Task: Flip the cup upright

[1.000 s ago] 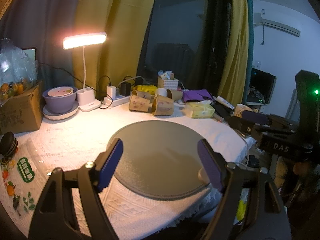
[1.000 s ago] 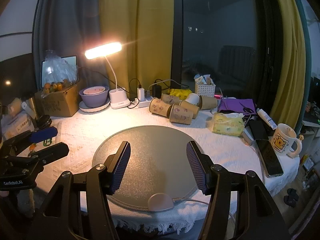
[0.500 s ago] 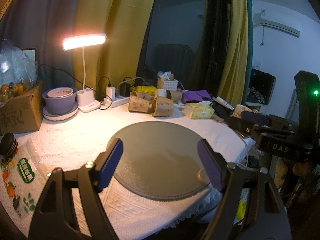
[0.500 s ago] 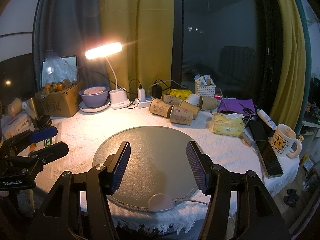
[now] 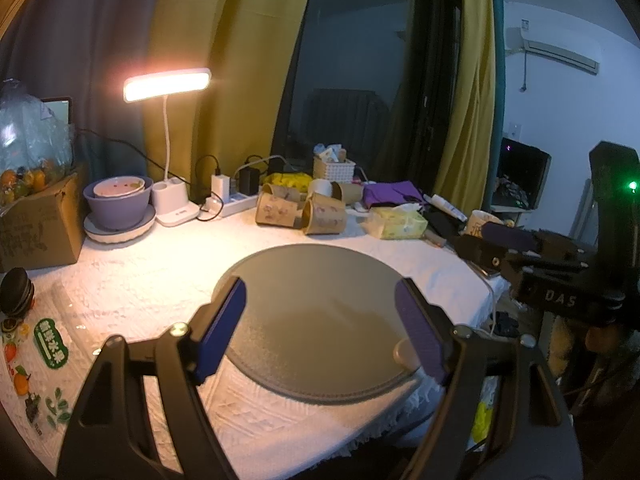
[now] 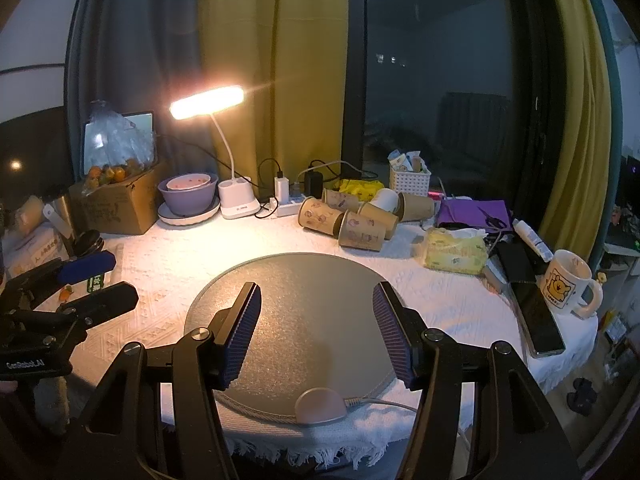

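Several brown paper cups lie on their sides in a cluster at the back of the table; they also show in the left wrist view. A round grey mat lies in the middle of the white tablecloth, also in the left wrist view. My left gripper is open and empty above the mat's near edge. My right gripper is open and empty above the mat, well short of the cups. Each gripper shows at the side of the other's view.
A lit desk lamp, a purple bowl on a plate, a power strip, a white basket, a tissue pack, a bear mug, a phone and a cardboard box ring the mat.
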